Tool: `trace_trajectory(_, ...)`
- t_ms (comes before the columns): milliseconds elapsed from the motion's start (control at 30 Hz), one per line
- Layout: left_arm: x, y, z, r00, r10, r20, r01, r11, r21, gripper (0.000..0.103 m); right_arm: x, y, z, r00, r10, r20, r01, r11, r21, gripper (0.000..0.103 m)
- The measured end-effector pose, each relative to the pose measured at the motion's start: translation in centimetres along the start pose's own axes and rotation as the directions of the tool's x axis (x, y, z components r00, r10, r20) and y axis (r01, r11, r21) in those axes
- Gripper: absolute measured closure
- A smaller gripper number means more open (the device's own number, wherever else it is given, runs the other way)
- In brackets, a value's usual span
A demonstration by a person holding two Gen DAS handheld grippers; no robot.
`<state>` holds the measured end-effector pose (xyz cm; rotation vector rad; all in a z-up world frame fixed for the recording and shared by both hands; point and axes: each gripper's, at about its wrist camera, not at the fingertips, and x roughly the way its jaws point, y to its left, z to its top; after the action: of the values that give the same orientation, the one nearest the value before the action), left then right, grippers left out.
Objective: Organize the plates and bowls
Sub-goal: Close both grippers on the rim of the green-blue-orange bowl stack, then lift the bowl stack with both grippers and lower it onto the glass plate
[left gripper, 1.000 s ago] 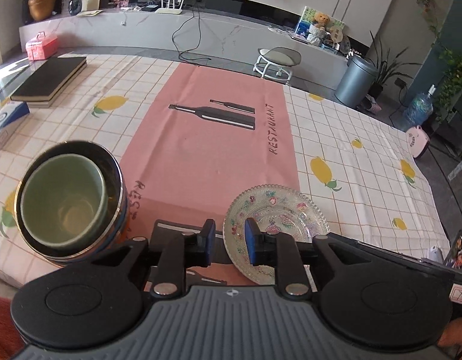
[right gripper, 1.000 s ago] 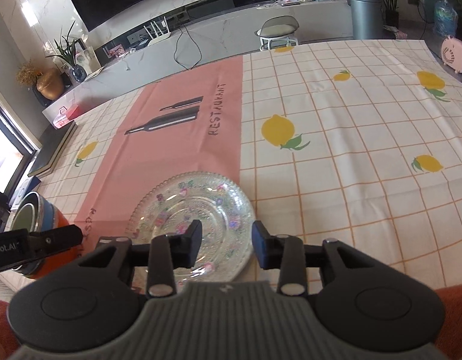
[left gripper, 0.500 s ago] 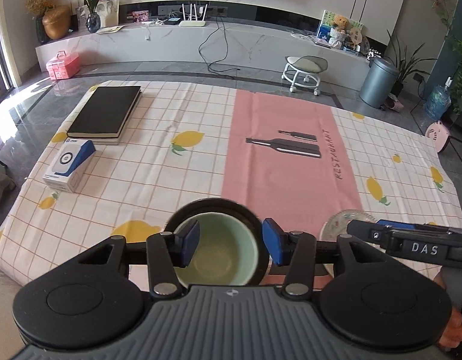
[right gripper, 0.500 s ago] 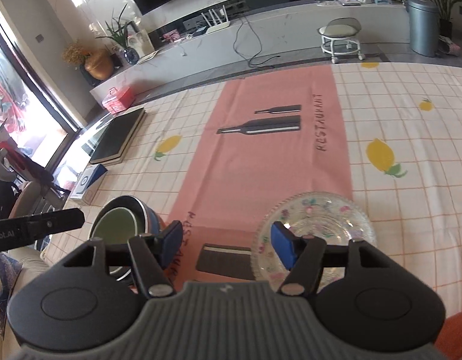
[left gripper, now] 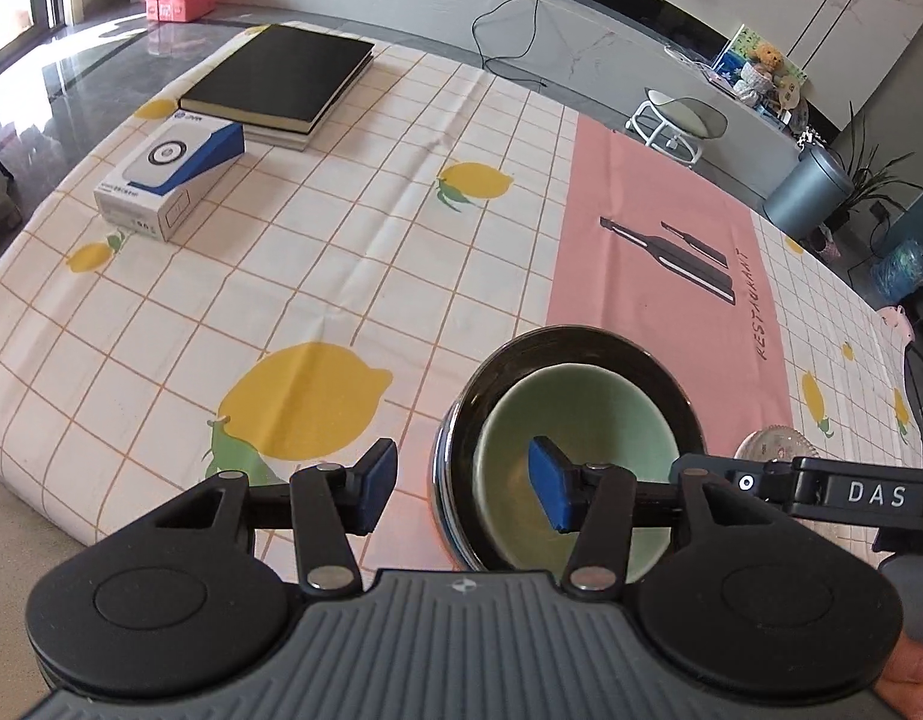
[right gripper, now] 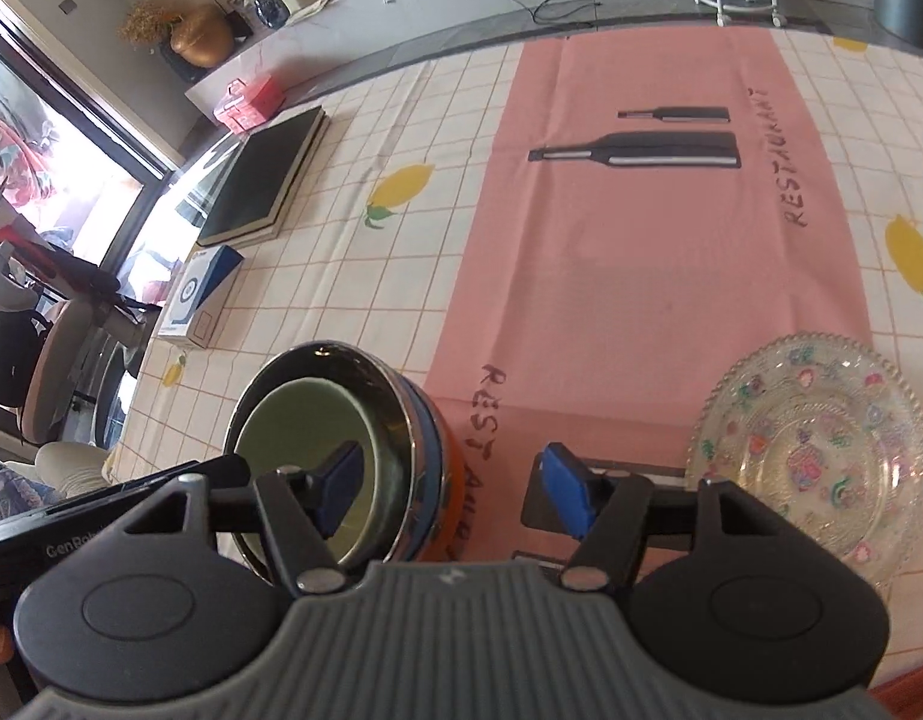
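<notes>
A pale green bowl (left gripper: 587, 420) sits nested inside a dark bowl with an orange and blue outside (left gripper: 557, 348) near the table's front edge. My left gripper (left gripper: 464, 489) is open and straddles the left walls of both bowls, its right finger inside the green bowl. My right gripper (right gripper: 449, 495) is open and straddles the right walls of the bowls (right gripper: 323, 414), its left finger inside the green bowl. A clear patterned glass plate (right gripper: 815, 444) lies flat to the right, also showing in the left wrist view (left gripper: 773, 444).
A black book (left gripper: 281, 78) and a white and blue box (left gripper: 167, 177) lie at the far left of the lemon-print tablecloth (left gripper: 317, 276). A pink runner (right gripper: 653, 228) crosses the middle. The table's front edge is just below the bowls.
Both grippers have opened wider and swung left, onto the stacked bowls. The right gripper has moved off the glass plate, which stays flat on the cloth.
</notes>
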<state>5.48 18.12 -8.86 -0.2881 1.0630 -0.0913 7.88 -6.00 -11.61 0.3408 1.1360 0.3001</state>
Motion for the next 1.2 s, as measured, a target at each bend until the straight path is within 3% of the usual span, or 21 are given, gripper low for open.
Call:
trace_trajectory(233, 3.2, 1.5, -0.2, 0.993, -0.064, -0.095, 0.057, 0.996, -0.067, 0.045, 5.1, 0.2, -0.4, 0.992, 0.02, -0.126, -0.012, 0.998, 0.065, 0.038)
trace_trajectory(567, 4.7, 1.9, -0.3, 0.984, -0.129, -0.12, 0.117, 0.987, -0.107, 0.053, 6.7, -0.4, -0.5, 0.988, 0.061, -0.142, -0.045, 0.993, 0.112, 0.051)
trace_trajectory(1200, 4.1, 0.7, -0.2, 0.991, -0.079, -0.107, 0.069, 0.993, -0.094, 0.054, 6.5, -1.6, -0.5, 0.985, 0.107, -0.132, -0.085, 0.982, 0.166, 0.057)
